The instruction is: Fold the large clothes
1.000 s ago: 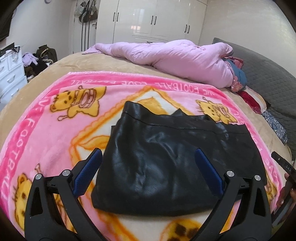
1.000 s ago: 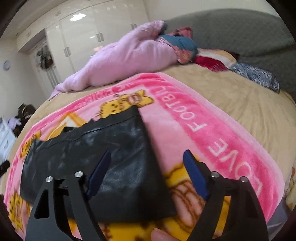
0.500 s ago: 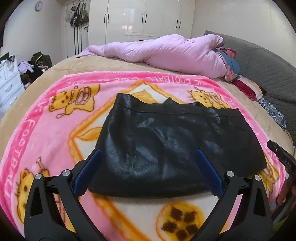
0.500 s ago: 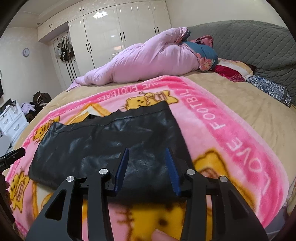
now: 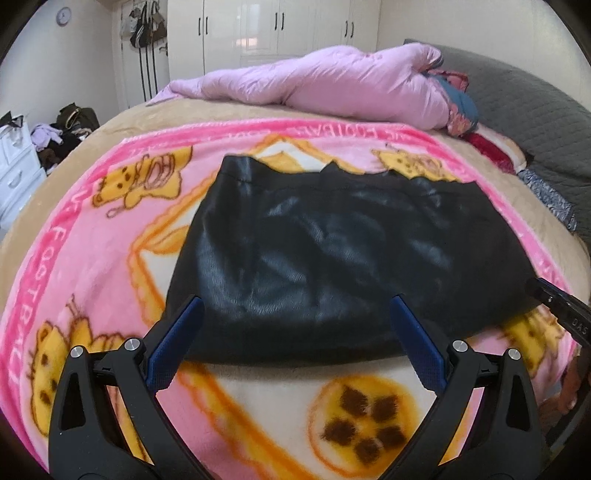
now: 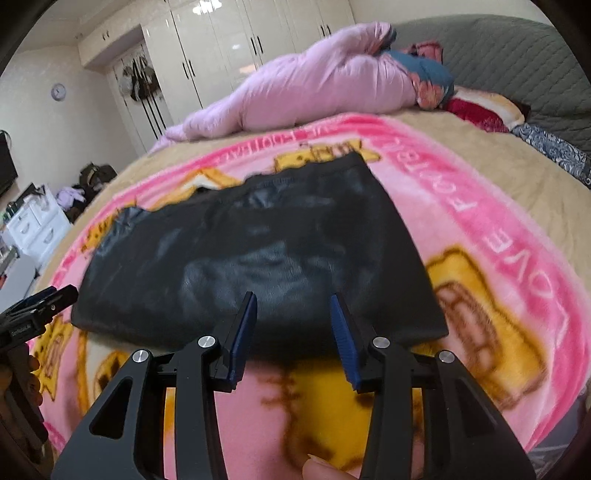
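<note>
A black leather-like garment (image 5: 332,251) lies folded flat in a rough rectangle on a pink cartoon blanket (image 5: 92,236); it also shows in the right wrist view (image 6: 258,251). My left gripper (image 5: 295,314) is wide open and empty, held just above the garment's near edge. My right gripper (image 6: 293,310) is partly open and empty, over the garment's near edge toward its right end. The right gripper's tip shows at the right edge of the left wrist view (image 5: 554,299), and the left gripper shows at the left edge of the right wrist view (image 6: 33,310).
A pink quilt (image 5: 332,85) lies bunched along the far side of the bed. A grey headboard (image 5: 535,110) and pillows (image 5: 495,147) are at the right. White wardrobes (image 5: 277,29) stand behind, a white dresser (image 5: 18,158) at the left.
Both grippers have drawn back toward me from the garment. The right gripper narrowed from wide open to partly open. The garment lies as before.
</note>
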The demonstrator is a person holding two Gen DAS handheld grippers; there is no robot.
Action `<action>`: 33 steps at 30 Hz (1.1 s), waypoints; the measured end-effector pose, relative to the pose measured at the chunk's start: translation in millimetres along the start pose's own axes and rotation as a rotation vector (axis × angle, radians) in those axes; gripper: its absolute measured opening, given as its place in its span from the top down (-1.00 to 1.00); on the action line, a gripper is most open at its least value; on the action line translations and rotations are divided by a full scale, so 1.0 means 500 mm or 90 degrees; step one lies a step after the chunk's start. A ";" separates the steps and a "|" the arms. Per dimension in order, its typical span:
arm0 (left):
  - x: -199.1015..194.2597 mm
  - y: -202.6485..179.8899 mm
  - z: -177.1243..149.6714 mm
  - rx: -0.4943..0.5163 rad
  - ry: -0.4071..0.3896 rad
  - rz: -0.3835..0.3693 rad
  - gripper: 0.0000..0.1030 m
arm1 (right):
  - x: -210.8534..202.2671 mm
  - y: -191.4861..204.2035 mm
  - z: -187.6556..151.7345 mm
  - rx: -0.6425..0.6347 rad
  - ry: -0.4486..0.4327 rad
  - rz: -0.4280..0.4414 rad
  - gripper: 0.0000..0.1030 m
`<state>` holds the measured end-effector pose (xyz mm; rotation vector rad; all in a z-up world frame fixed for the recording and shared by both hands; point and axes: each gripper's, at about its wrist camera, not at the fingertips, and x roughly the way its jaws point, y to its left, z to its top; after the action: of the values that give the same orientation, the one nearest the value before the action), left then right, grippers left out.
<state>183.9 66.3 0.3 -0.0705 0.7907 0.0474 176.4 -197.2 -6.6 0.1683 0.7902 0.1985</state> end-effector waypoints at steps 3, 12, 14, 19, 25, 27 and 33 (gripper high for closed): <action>0.050 0.021 -0.019 -0.024 0.053 0.004 -0.82 | 0.034 -0.013 -0.007 0.014 0.050 -0.053 0.22; 0.069 0.046 -0.043 -0.037 0.063 -0.026 -0.82 | 0.039 -0.044 -0.014 0.082 0.067 -0.011 0.17; 0.058 0.049 -0.044 -0.044 0.060 -0.031 -0.82 | 0.020 -0.039 -0.015 0.080 0.042 -0.003 0.01; 0.021 0.050 -0.050 -0.055 0.049 -0.044 -0.82 | -0.027 -0.016 -0.019 0.062 -0.019 0.008 -0.39; -0.013 0.053 -0.059 -0.053 0.038 -0.047 -0.82 | -0.078 0.001 -0.023 0.056 -0.092 0.004 -0.87; -0.025 0.053 -0.063 -0.053 0.032 -0.050 -0.82 | -0.084 0.000 -0.023 0.058 -0.104 0.011 -0.90; -0.059 0.061 -0.072 -0.045 0.015 -0.054 -0.82 | -0.092 0.010 -0.027 0.054 -0.118 0.022 -0.91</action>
<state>135.3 93.3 -5.4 -0.1709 0.8096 -0.0055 134.2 -202.4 16.7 0.2772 0.6111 0.1795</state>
